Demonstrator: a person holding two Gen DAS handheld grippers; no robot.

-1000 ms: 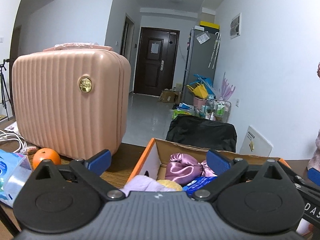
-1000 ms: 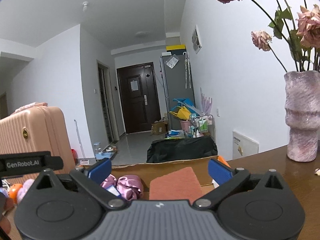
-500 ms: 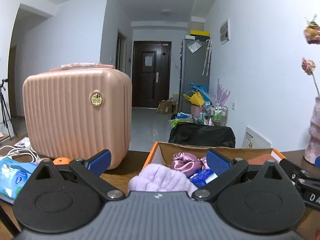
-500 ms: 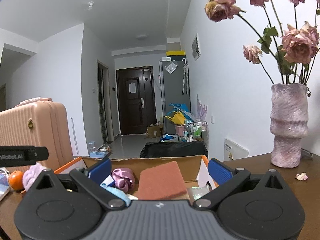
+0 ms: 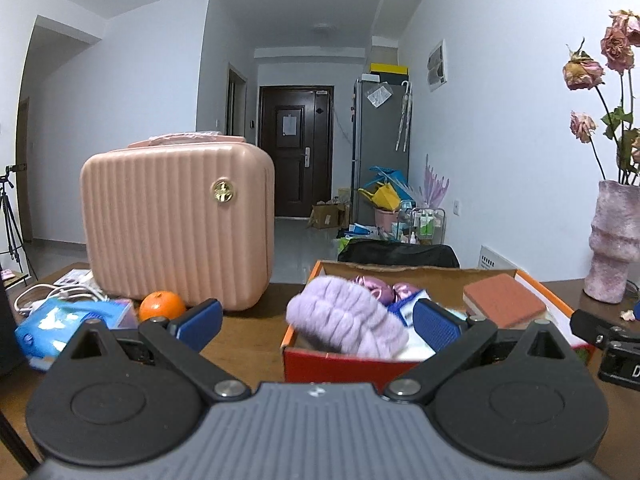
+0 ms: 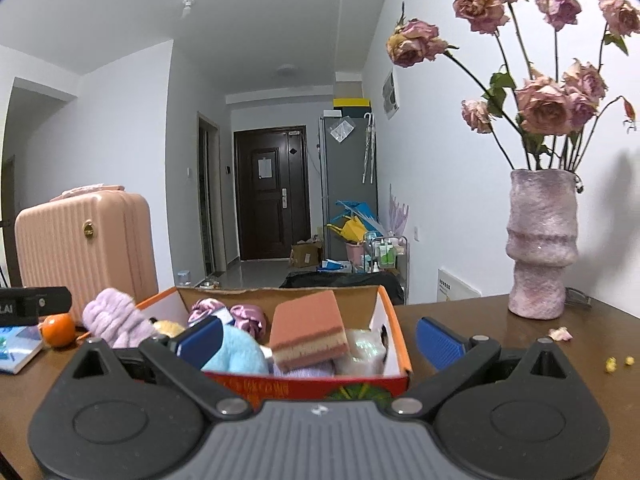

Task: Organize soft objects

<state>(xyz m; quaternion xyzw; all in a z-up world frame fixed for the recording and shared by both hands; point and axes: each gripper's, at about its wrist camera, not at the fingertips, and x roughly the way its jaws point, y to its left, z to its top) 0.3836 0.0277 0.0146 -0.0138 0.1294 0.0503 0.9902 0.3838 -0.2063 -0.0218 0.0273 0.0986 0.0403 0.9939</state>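
At your 12 o'clock: orange box (image 6: 394, 330) | lavender plush (image 5: 344, 322) draped over its rim | left gripper (image 5: 316, 322) wide | right gripper (image 6: 320, 338) wide | pink case (image 5: 180, 224) at 10, vase (image 6: 540, 244) at 2.

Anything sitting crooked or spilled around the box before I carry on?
Yes. The lavender fuzzy item bulges over the box's left front corner, not tucked in. The sponge sits tilted atop the pile. On the table, near the vase, lie a fallen petal and yellow crumbs.
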